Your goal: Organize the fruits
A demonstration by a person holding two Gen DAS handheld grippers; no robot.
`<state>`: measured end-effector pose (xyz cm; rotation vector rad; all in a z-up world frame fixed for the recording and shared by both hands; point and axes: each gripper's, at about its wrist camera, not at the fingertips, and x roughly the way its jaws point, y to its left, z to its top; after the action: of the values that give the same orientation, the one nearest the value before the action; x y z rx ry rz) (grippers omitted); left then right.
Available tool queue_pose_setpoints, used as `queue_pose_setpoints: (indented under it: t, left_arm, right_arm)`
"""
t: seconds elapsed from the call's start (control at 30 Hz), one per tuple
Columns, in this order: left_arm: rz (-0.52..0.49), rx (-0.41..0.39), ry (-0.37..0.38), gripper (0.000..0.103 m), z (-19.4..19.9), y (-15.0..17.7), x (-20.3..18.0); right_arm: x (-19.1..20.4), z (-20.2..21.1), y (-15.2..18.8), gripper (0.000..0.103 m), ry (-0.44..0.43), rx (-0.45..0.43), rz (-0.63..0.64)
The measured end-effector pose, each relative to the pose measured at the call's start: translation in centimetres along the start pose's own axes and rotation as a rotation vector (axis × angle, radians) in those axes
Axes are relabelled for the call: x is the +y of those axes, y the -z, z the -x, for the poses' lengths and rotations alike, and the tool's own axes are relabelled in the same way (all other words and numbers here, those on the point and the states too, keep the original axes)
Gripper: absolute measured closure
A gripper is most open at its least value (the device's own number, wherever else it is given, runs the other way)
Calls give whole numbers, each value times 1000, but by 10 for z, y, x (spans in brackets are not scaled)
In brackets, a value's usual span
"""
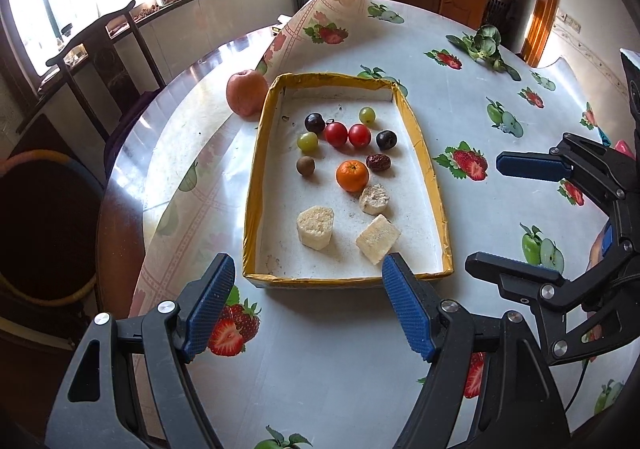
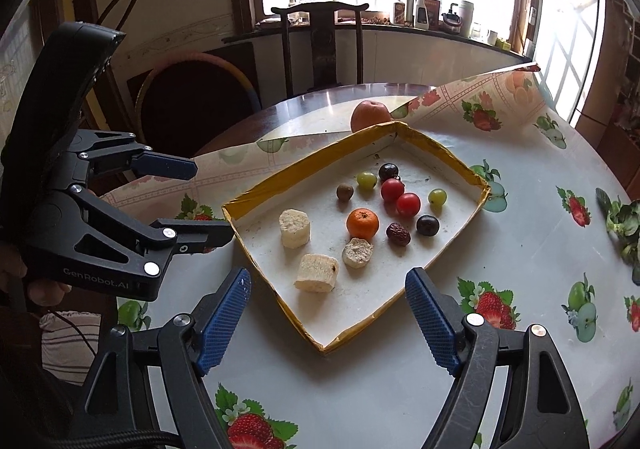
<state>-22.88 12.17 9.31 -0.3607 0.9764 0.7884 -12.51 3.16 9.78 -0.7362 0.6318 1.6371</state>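
Two grippers are held above the table w/ nothing between the fingers. The left gripper (image 1: pixel 308 301) is spread wide just near the tray's near edge. The right gripper (image 2: pixel 328 313) is spread wide too, near a tray corner, & is seen at the right in the left view.

The fruits are kept in the yellow-edged tray (image 1: pixel 424 153): an orange (image 1: pixel 352 176) in the middle, two red tomatoes (image 1: pixel 347 134), two green grapes (image 1: pixel 307 141), two dark grapes (image 1: pixel 386 140), a date (image 1: pixel 378 162), a small brown fruit (image 1: pixel 305 166). Three pale chunks (image 1: pixel 315 227) are laid at the near end. An apple (image 1: pixel 246 92) is left outside, touching the tray's far left corner. Green leaves (image 1: pixel 482 45) are seen far right on the tablecloth (image 1: pixel 500 121).
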Motion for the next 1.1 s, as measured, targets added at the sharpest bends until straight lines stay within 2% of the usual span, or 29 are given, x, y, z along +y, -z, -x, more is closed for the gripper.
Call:
queue_pose_setpoints:
  t: [0.2, 0.47, 0.8, 1.1]
  left_arm:
    - [-4, -22, -16, 27, 7, 2, 2]
    - [-7, -20, -27, 27, 7, 4, 1]
    - [10, -16, 7, 27, 3, 5, 3]
    - [12, -20, 4, 27, 1, 4, 5]
  right_arm:
    - [9, 4, 1, 21, 3, -19, 61]
    - [11, 1, 1, 21, -19, -13, 59]
    - [11, -9, 2, 21, -32, 6, 52]
    - [15, -16, 1, 21, -40, 15, 57]
